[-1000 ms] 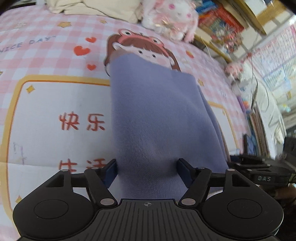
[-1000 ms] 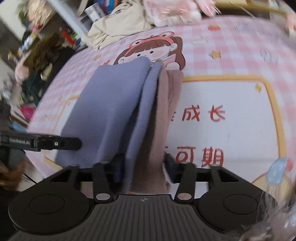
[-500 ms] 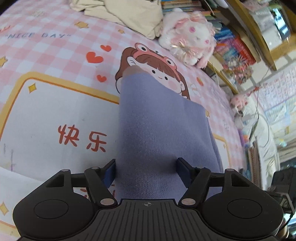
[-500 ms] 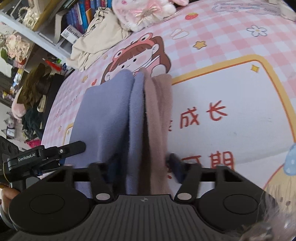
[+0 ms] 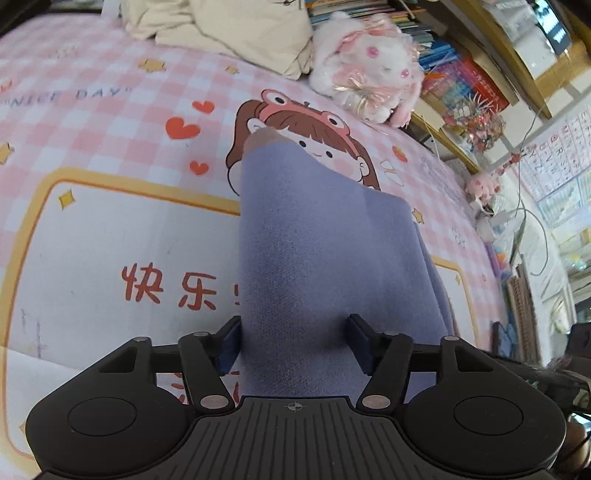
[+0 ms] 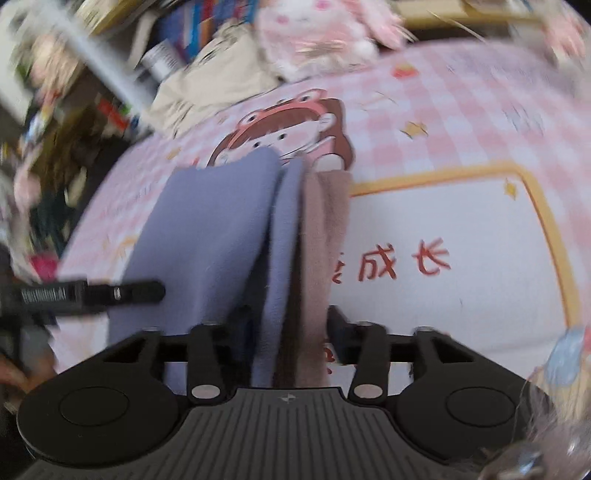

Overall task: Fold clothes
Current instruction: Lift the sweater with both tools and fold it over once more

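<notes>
a folded purple garment (image 5: pixel 325 251) lies on a pink checked bedspread (image 5: pixel 110 122), reaching from the near edge of the bed towards the far side, where its end covers part of a printed cartoon girl with a frog hat (image 5: pixel 314 125). the left gripper (image 5: pixel 293 343) has the near end of the purple cloth running between its two fingers; the left finger (image 5: pixel 229 345) touches the cloth's edge, while the right finger (image 5: pixel 360 341) sits at the cloth's surface, and i cannot tell whether the two really pinch it or only bracket it.

from the other side, the right gripper (image 6: pixel 286 332) straddles the right edge of the same garment, where a purple layer stands up on edge beside a dusty pink-brown layer (image 6: pixel 323 236). its jaws are opening, with both layers between them; the right finger (image 6: pixel 338 332) sits just beside the pink-brown fabric, and the left finger is largely hidden behind the purple fold. this view is blurred, so finer contact cannot be made out. the left gripper's black finger shows at the left of this view, lying over the purple cloth's near left corner.

at the far edge of the bed rest a white and pink plush rabbit (image 5: pixel 369 70) and a cream cloth pile (image 5: pixel 229 26). red printed characters (image 6: pixel 402 262) mark the white panel to the right of the garment.
</notes>
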`<state>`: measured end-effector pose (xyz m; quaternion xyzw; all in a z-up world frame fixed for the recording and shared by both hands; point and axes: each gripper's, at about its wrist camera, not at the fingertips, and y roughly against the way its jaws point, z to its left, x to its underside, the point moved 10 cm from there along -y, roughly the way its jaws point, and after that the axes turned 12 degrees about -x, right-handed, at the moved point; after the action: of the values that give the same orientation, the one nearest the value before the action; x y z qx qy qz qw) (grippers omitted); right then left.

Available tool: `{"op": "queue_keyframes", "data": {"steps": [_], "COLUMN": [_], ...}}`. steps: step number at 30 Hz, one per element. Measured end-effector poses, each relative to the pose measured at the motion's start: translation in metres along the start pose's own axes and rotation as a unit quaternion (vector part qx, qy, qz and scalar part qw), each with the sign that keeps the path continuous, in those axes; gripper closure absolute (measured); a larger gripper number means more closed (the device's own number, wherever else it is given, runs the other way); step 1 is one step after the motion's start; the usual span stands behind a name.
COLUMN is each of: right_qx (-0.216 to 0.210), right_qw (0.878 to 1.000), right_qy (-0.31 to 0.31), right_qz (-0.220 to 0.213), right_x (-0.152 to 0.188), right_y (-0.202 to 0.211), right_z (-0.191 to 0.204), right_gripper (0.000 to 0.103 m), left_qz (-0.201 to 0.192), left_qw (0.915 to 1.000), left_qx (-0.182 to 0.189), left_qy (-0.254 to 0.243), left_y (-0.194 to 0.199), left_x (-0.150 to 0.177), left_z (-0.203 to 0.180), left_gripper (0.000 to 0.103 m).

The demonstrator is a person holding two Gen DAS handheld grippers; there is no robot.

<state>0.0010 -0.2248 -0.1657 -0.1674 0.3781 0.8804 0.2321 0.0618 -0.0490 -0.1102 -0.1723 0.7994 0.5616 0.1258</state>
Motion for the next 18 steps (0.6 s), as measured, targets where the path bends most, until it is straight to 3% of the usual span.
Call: {"op": "queue_keyframes", "data": {"steps": [8, 13, 15, 18], "right_qx": [-0.042, -0.023, -0.003, 0.026], "right_qw": [0.991, 0.997, 0.999, 0.998], "right_qy": [-0.127, -0.07, -0.035, 0.052], "right_qz": [-0.021, 0.007, 0.012, 0.009], "right_x": [-0.002, 0.002, 0.003, 0.005], "right_y": [0.002, -0.012, -0.016, -0.015], "right_z": [-0.012, 0.003, 0.006, 0.02], "right_gripper": [0.044, 0.057, 0.071, 0.079], "left_qz": [0.012, 0.011, 0.007, -0.014], "left_qw": [0.9995, 0.9998, 0.9999, 0.9987], "left_qx": [0.019, 0.016, 0.007, -0.011], "left_qy": [0.023, 0.005, -0.013, -0.048], "left_y": [-0.005, -0.008, -0.008, 0.0], "left_x": [0.001, 0.0, 0.003, 0.005], "left_z": [0.002, -0.007, -0.014, -0.022], "left_gripper": [0.031, 0.031, 0.033, 0.043]}}
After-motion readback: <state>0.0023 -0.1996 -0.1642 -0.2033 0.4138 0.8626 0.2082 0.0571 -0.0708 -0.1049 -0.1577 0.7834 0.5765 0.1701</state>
